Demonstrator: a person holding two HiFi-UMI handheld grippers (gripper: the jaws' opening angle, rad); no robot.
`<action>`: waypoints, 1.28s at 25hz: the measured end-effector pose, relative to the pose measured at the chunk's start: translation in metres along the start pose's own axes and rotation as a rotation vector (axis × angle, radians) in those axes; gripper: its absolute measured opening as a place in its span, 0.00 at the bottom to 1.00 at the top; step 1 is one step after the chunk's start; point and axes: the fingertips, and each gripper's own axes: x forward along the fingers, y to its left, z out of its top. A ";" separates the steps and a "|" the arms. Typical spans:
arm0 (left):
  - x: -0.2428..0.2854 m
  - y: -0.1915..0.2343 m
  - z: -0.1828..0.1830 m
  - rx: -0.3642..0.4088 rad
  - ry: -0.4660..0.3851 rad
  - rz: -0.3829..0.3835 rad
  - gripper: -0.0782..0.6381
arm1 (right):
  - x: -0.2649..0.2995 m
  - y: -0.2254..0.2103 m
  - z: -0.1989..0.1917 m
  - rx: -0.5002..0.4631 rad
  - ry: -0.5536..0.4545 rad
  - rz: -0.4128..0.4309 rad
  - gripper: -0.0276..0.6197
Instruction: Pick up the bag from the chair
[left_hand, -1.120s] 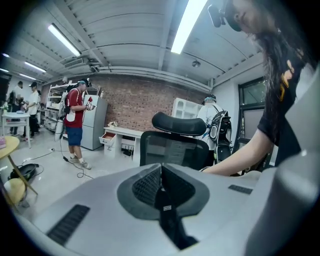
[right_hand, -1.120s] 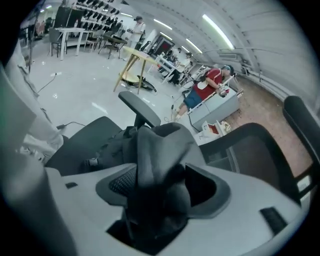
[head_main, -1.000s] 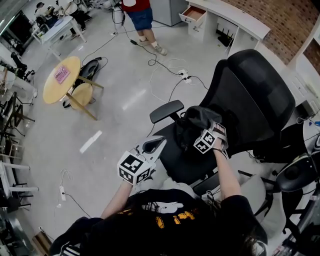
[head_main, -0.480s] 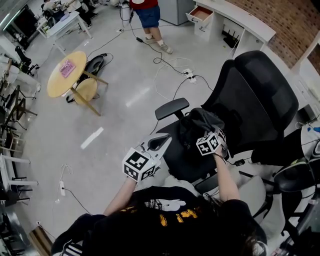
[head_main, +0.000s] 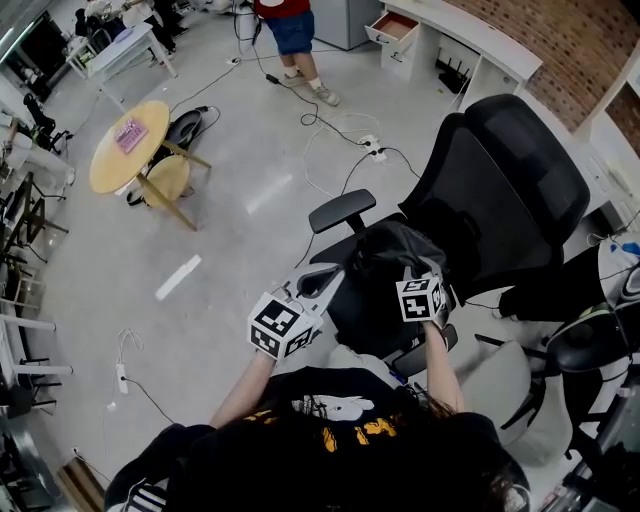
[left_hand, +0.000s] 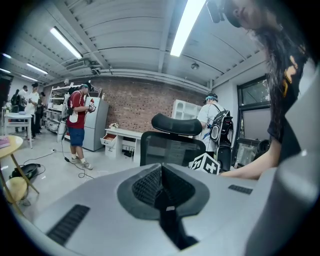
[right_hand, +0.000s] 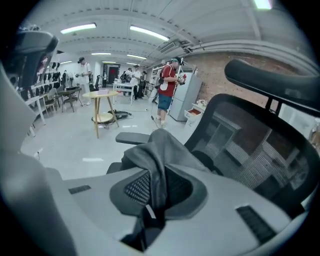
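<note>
Right gripper (right_hand: 152, 192), jaws just closed down, pinches a fold of the limp, crumpled grey fabric bag (head_main: 393, 240) at its 12 o'clock, over the padded seat of the black mesh-backed chair (head_main: 520, 175); left gripper (left_hand: 161, 186) at its 9 o'clock, ribbed pads together, empty.

Two grippers are working here: the left gripper (left_hand: 162, 189) and the right gripper (right_hand: 152, 192). One grey bag (head_main: 395, 245) is sitting between the right one's jaws, which have just been closing. One black mesh-backed chair (head_main: 510, 190) is standing just beyond them. One round wooden table (head_main: 125, 150) is standing well beyond the left gripper.
</note>
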 end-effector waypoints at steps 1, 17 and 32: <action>-0.002 0.000 0.000 0.001 -0.002 -0.001 0.12 | -0.006 0.000 0.001 0.016 -0.004 -0.002 0.11; -0.064 0.021 -0.008 -0.007 -0.040 0.017 0.12 | -0.108 0.080 0.065 0.055 -0.166 0.086 0.09; -0.172 0.069 -0.032 -0.016 -0.080 0.025 0.12 | -0.160 0.199 0.124 0.115 -0.257 0.100 0.09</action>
